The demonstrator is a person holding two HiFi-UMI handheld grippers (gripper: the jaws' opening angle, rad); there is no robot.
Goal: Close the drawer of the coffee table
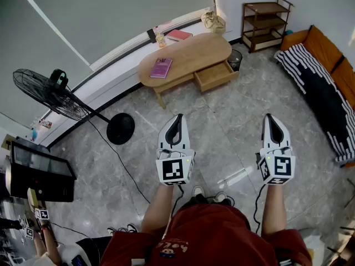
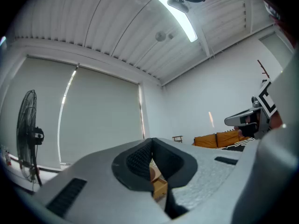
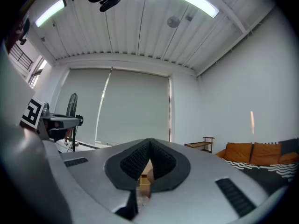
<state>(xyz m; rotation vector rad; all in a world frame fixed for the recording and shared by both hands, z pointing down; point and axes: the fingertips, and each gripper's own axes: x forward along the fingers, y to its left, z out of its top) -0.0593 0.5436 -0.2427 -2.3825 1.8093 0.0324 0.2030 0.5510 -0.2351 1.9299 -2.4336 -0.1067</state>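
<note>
An oval wooden coffee table (image 1: pixel 191 51) stands across the room near the window wall. Its drawer (image 1: pixel 215 75) is pulled out toward me on the right side. My left gripper (image 1: pixel 178 117) and right gripper (image 1: pixel 269 116) are held side by side over the grey floor, well short of the table, both pointing toward it. Both are shut with nothing between the fingers. In the left gripper view the left gripper (image 2: pixel 150 142) has its jaws meeting at the tip, with a sliver of the wooden drawer (image 2: pixel 159 187) showing through the gap below. The right gripper (image 3: pixel 149 142) looks the same in its own view.
A pink book (image 1: pixel 161 67) lies on the table and a red book (image 1: pixel 178 35) on the sill behind. A standing fan (image 1: pixel 52 93) with its round base (image 1: pixel 120 128) is at the left, a dark bin (image 1: pixel 235 59) and wooden shelf (image 1: pixel 266 24) at the right, and an orange sofa (image 1: pixel 327 76) beyond.
</note>
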